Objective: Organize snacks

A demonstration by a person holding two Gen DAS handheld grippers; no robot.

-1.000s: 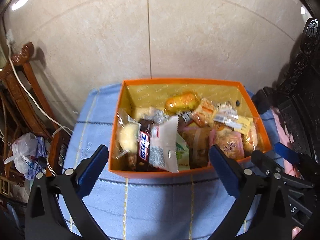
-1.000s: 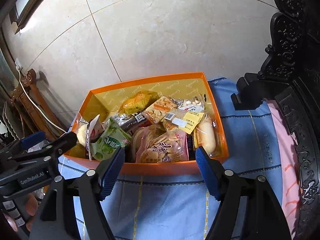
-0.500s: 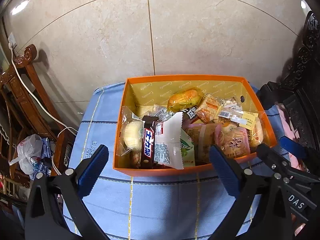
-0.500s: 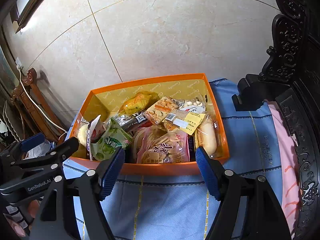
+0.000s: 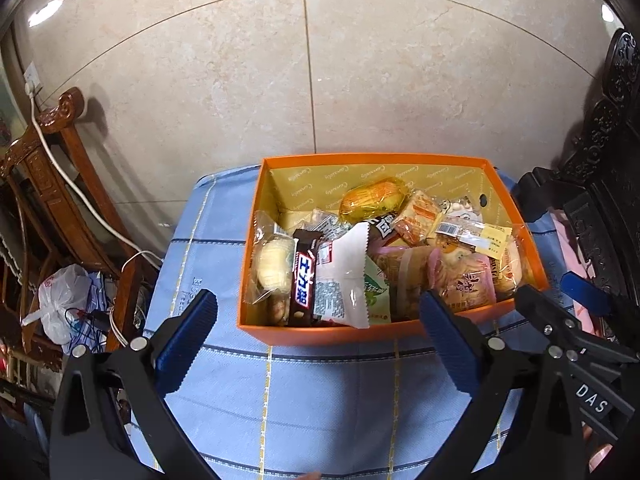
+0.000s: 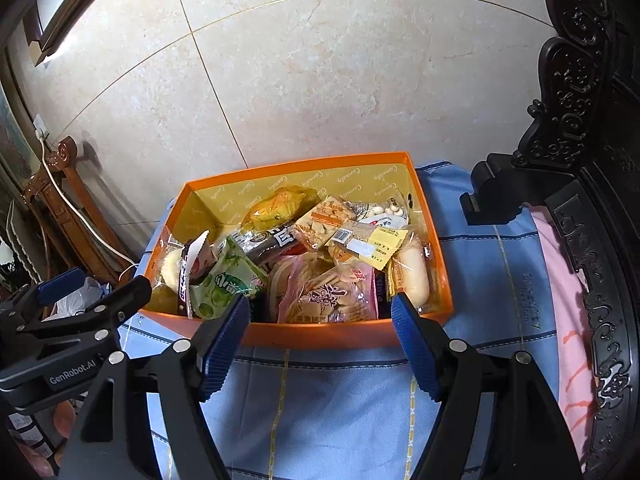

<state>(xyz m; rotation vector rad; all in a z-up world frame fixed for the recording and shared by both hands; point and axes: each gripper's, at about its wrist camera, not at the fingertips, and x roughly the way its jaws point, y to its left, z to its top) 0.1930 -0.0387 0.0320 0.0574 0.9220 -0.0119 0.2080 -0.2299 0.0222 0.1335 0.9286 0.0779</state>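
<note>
Snacks are lying heaped in an orange box point(image 5: 340, 334) that is sitting on the blue checked cloth point(image 5: 320, 400) covering the desk, close to the tiled wall point(image 5: 360, 80). Towards its left end a dark chocolate bar point(image 5: 305, 276) is leaning upright against a white packet point(image 5: 342, 280), with a pale round bun point(image 5: 274, 268) in clear wrap just beside it. A yellow wrapped cake point(image 5: 372, 202) is resting near the far wall of the box, and a pink cracker bag point(image 6: 326, 292) is filling the near right part. The left gripper point(image 5: 318, 346) is hovering short of the box's near wall, jaws standing wide apart and gripping nothing. The right gripper point(image 6: 320, 340) is hanging beside it, likewise spread open and empty, its blue pads framing the near edge. A carved dark chair point(image 6: 580, 160) is standing on the right.
</note>
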